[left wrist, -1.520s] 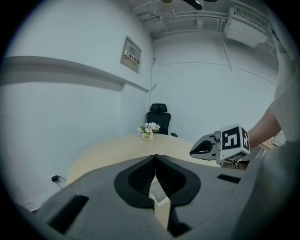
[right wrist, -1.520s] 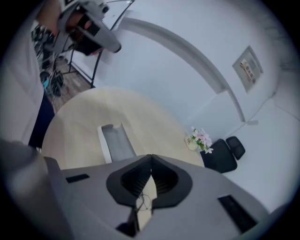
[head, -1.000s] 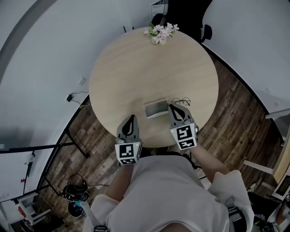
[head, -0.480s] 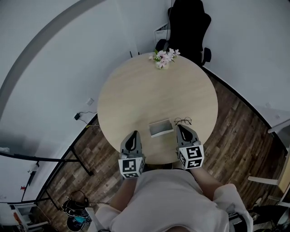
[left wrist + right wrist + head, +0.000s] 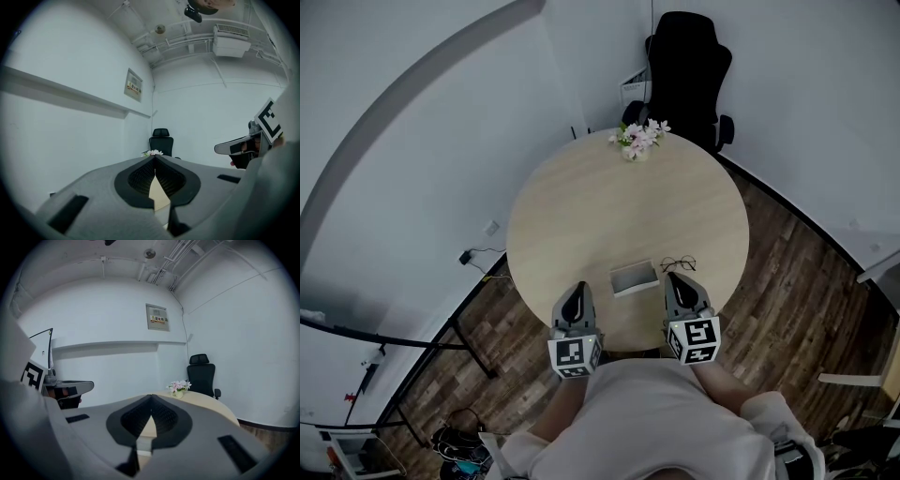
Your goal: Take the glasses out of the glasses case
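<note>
My left claw (image 5: pixel 578 287) shut, empty; my right claw (image 5: pixel 676 278) shut, empty; case (image 5: pixel 634 278) on desk (image 5: pixel 581 216), glasses (image 5: pixel 679 264) just beside it, outside

Head cam: high above the round pale-wood table (image 5: pixel 581 216), looking steeply down. The whole top is in frame from well off, with the left gripper (image 5: pixel 578 289) and right gripper (image 5: pixel 676 278) over its near edge. Gripper cams: low at that near edge, facing almost level across the top, own jaws filling the frame bottom. All three share the pink-and-white flower bunch (image 5: pixel 639 139) at the far edge and the black high-backed office chair (image 5: pixel 689 56) behind it — each gripper cam also catches the other gripper at its side.
</note>
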Available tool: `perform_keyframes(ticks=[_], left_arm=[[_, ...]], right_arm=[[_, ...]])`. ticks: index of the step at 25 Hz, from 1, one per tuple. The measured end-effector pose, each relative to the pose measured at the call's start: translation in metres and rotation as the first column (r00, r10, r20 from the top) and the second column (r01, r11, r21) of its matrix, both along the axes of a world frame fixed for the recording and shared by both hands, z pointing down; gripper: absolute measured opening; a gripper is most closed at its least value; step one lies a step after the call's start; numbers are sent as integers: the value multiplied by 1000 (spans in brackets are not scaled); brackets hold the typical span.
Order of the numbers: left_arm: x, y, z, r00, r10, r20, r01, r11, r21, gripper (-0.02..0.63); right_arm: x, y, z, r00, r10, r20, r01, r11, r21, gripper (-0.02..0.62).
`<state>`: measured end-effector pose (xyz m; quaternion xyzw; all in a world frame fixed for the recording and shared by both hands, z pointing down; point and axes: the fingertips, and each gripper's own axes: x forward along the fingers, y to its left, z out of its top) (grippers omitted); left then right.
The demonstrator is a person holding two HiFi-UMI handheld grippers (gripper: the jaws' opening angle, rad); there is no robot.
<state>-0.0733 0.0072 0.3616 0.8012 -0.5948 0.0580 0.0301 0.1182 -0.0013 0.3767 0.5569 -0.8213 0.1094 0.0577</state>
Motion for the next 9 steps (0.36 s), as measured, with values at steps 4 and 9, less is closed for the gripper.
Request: perform_keyframes(ticks=[4, 9], left_arm=[[3, 1, -1, 1000, 0, -7, 0, 1000, 2, 8], [3, 2, -3, 1000, -4, -7, 4, 1000, 3, 8]], right_arm=[[-3, 4, 0, 1000, -2, 6, 3, 1000, -6, 12], [-1, 8, 0, 1000, 0, 11, 0, 1000, -4, 12]])
